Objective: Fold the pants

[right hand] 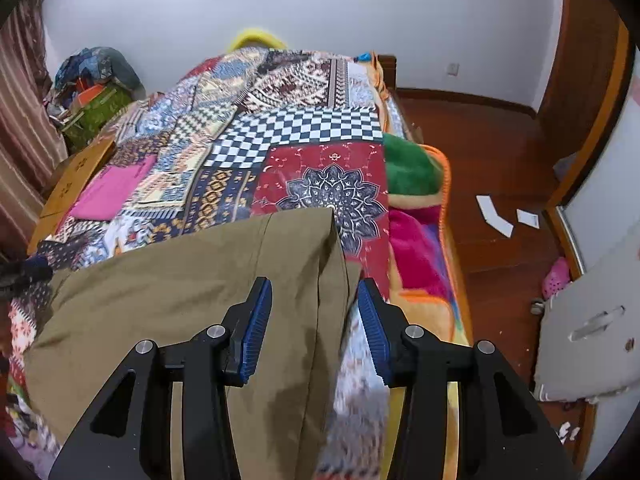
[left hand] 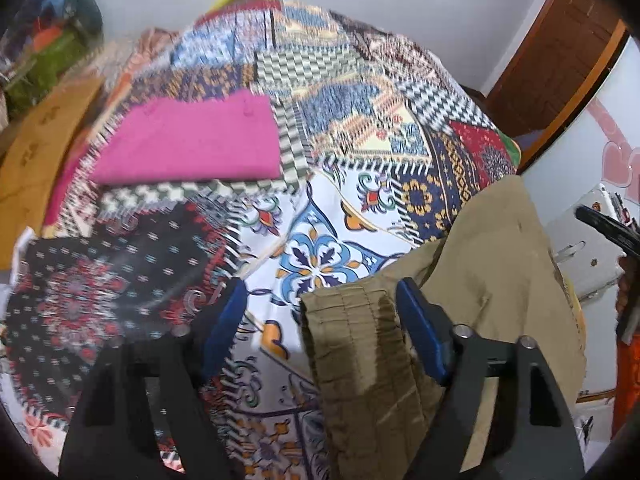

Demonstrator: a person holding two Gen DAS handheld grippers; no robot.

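White-walled room with wooden floor right of the tongs. Patchwork bedspread ahead. Olive pants lie on it, partly between both spread tongs: left gripper, right gripper. Folded pink cloth beyond, left.

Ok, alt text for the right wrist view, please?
Olive-brown pants lie on a patchwork bedspread, one edge between the open blue-padded fingers of the right gripper. A folded pink cloth lies far left.
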